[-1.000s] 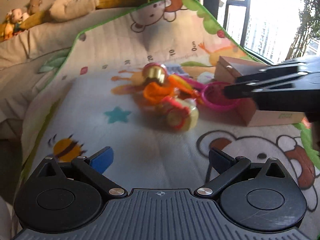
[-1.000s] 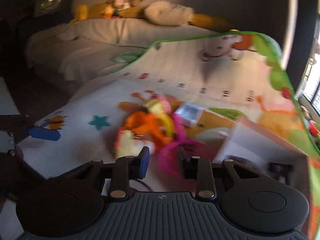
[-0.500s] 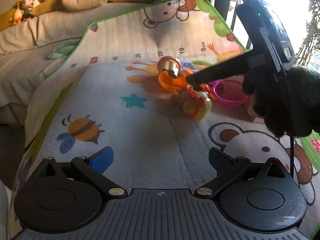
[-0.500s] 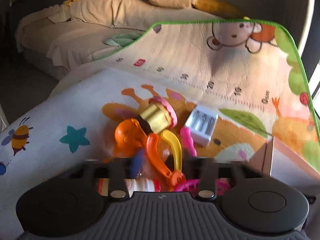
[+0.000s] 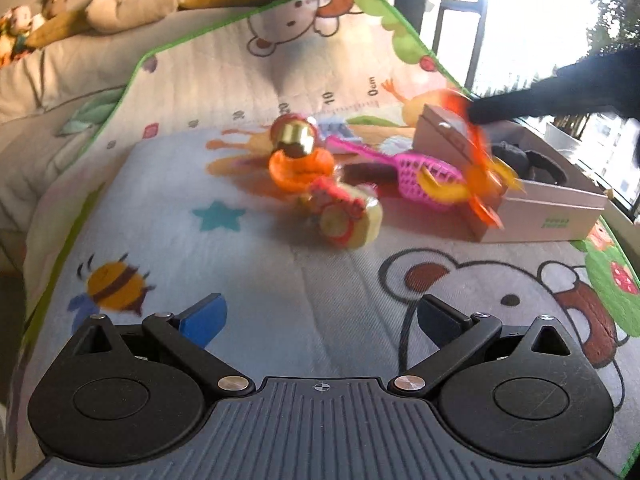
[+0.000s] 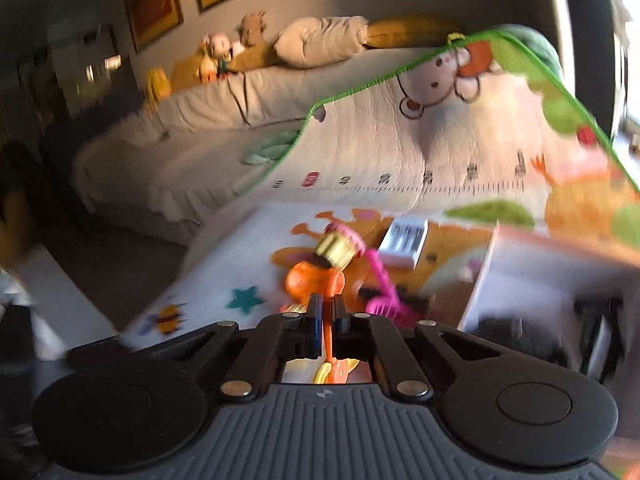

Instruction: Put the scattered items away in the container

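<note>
My right gripper (image 6: 326,314) is shut on an orange and yellow plastic toy (image 6: 335,364) and holds it in the air; in the left wrist view the gripper (image 5: 474,114) carries the blurred toy (image 5: 478,168) over the near wall of the cardboard box (image 5: 556,204). My left gripper (image 5: 320,314) is open and empty, low over the play mat (image 5: 280,280). On the mat lie an orange scoop (image 5: 300,166), a gold-capped toy (image 5: 294,136), a round red-yellow toy (image 5: 346,216) and a pink net basket (image 5: 424,178).
The box holds dark items (image 5: 528,162). A white battery pack (image 6: 404,240) lies behind the toys. The mat's far part rises against a bed (image 6: 240,100) with pillows and plush toys (image 5: 36,28). A window (image 5: 520,20) is at the right.
My right gripper closed on the orange and yellow toy, lifted it from the pile and carried it right to the box. The left gripper stayed open and hardly moved.
</note>
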Motion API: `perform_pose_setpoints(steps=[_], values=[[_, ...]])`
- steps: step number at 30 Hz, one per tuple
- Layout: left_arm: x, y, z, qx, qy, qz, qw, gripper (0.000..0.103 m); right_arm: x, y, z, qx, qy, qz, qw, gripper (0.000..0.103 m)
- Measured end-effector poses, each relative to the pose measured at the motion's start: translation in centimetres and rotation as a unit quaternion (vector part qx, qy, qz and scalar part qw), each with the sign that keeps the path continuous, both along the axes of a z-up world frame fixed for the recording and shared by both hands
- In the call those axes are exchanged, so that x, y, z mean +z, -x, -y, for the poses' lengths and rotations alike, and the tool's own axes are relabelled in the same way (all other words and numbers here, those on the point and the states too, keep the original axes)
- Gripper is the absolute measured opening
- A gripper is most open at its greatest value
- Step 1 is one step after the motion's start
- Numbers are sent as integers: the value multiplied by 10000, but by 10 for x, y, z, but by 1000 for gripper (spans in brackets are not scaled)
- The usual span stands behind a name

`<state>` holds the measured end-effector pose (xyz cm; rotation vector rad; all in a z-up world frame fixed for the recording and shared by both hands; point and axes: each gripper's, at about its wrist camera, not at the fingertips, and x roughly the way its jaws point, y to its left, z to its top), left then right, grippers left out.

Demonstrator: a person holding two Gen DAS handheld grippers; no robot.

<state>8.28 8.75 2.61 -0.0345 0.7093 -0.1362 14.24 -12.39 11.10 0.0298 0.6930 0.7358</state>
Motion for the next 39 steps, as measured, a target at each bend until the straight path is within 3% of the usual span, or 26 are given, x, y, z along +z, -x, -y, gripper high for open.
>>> perform_pose_setpoints(steps=[4,9,12,13,14,15,17,20,24,26,27,28,29,32,35,37,39], values=[[3,-10,6,8,-20,22,10000,103,-18,27,40,-113,-472,-614,9969,4],[2,-22,19,115,-34,-110,9999,103,-56,51,79,-690,-161,-864,9937,7],[1,-27,28,167,-70,-194,9996,103,-65,58,101,-1167,179,-671,9907,11],[0,-28,31,186,-88,-224,9995,103,-67,60,107,-1298,293,-604,9893,14],[-1,-28,35,198,-108,-234,9995,103,-68,61,113,-1448,404,-527,9872,28],[-1,-28,39,188,-129,-209,9995,103,-69,62,119,-1611,510,-429,9847,49],[-2,-26,46,102,-199,-19,9997,103,-73,66,128,-1883,658,-203,9797,68],[-3,-30,46,275,-249,157,9992,103,-82,71,134,-2006,749,-105,9767,70],[-2,-46,31,601,334,73,9976,103,-95,75,133,-2092,842,-65,9742,72],[0,-51,30,611,349,136,9974,102,-100,77,130,-2129,945,34,9725,74],[1,-54,31,589,308,162,9977,94,-101,78,129,-2107,962,96,9728,76],[0,-57,32,567,249,160,9980,72,-100,78,128,-2073,969,119,9734,76],[-1,-60,33,565,197,110,9981,65,-100,77,127,-2043,965,128,9741,77],[-7,-68,32,600,254,27,9979,72,-101,75,127,-2013,953,91,9748,80],[-10,-71,34,564,230,63,9981,69,-102,76,126,-1962,973,94,9757,84],[-12,-75,36,530,126,70,9985,53,-103,75,123,-1940,1014,103,9757,86],[-12,-75,38,468,-61,95,9988,46,-103,75,122,-1921,1027,104,9759,87]])
